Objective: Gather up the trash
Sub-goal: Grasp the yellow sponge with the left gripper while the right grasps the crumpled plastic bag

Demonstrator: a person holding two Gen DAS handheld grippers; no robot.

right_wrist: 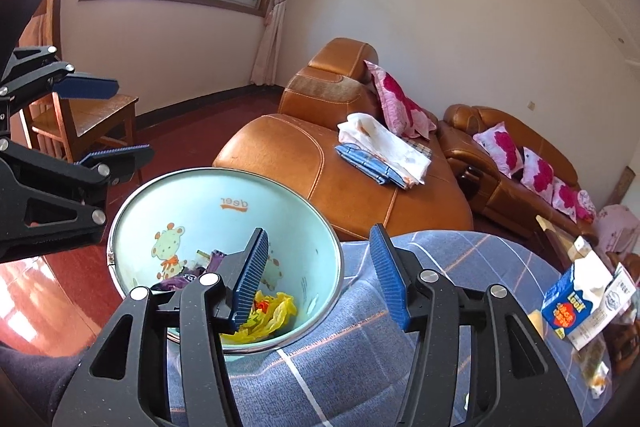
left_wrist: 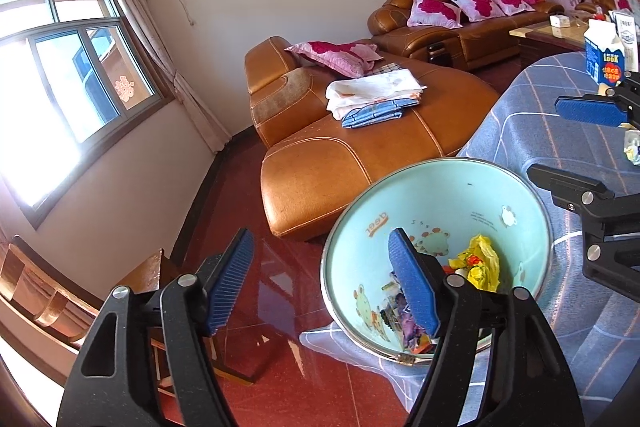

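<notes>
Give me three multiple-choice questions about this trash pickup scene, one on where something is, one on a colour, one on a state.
1. Where does the milk carton stand?
A. on the checked tablecloth
B. on the sofa
C. in the bin

2. What colour is the crumpled bag in the trash bin?
A. red
B. yellow
C. white

3. How is the right gripper?
A. shut on a wrapper
B. shut, empty
C. open, empty

Answers: 1 A, the carton rests on the cloth. 2 B, the bag is bright yellow. 3 C, its blue pads stand apart with nothing between.
</notes>
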